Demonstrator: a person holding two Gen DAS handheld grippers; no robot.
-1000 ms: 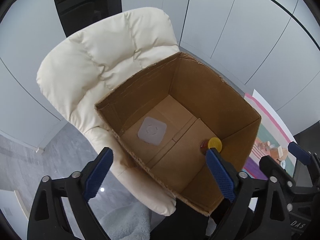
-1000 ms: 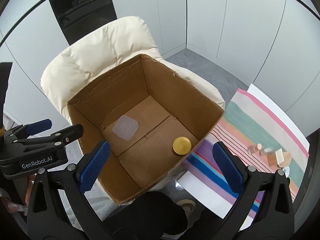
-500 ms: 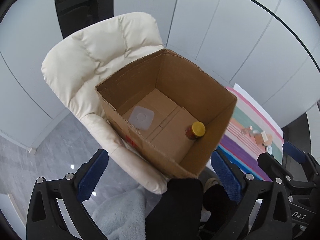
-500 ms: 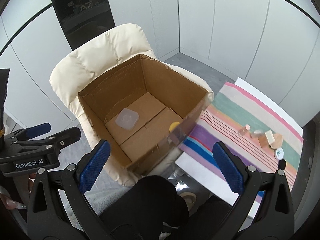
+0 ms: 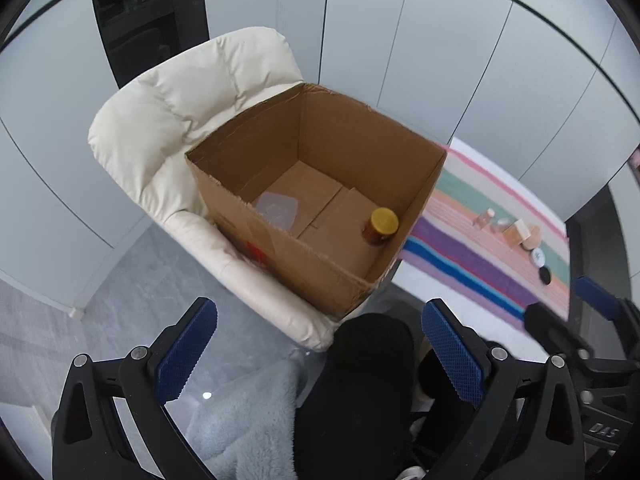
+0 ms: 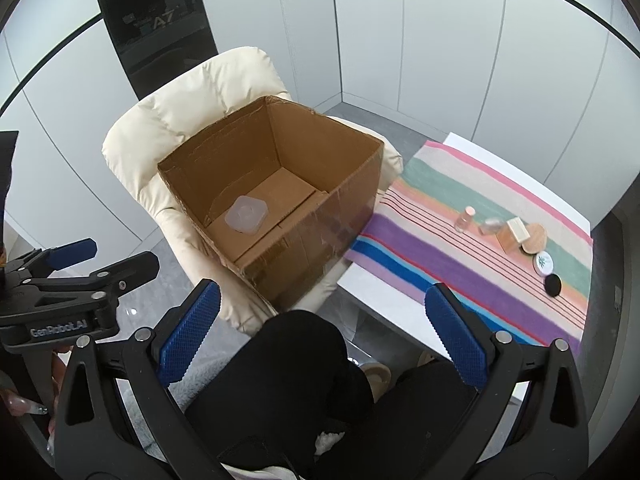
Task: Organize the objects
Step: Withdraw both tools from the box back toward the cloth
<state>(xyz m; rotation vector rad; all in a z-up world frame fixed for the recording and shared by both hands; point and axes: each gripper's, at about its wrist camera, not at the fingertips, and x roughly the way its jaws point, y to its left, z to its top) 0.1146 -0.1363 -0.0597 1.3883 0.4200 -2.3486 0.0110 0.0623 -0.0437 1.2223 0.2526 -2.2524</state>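
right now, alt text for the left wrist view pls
An open cardboard box sits on a cream padded chair, holding a yellow-lidded jar and a translucent lid. The open left gripper frames the foreground.

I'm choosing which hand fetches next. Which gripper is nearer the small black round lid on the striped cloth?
Right. The right gripper hangs just short of the black lid; the left gripper sits farther left, beside the cardboard box.

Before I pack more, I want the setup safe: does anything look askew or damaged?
The cardboard box sits on a cream chair beside the table, its front corner past the seat edge. Its top rim is ragged. The yellow-lidded jar inside stands upright.
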